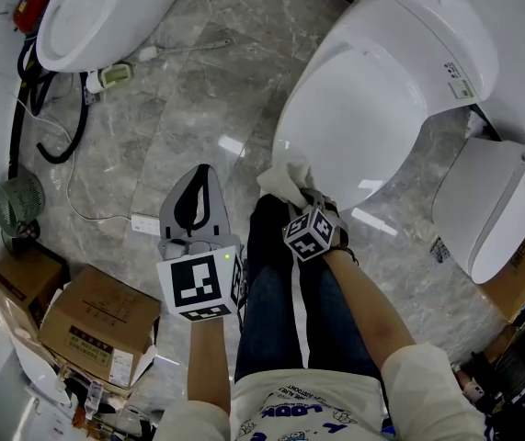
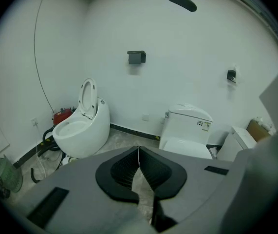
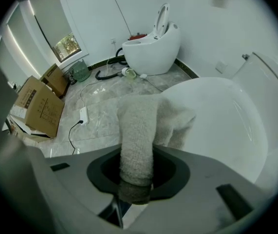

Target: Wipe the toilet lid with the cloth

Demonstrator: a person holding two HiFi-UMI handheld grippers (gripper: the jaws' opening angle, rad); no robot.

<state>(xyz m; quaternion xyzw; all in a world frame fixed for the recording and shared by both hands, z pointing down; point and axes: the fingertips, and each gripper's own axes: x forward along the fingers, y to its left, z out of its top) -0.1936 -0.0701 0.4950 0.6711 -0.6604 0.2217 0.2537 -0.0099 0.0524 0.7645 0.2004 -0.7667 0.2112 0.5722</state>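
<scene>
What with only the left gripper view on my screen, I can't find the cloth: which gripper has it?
Observer: The right gripper has it, jaws shut on the white cloth.
Operator: Is it on the lid yet?
Observer: Its free end lies at the near edge of the closed toilet lid.
Operator: And my own side?
Observer: In the head view the left gripper hangs over the floor, left of the person's legs, clear of that lid.
</scene>
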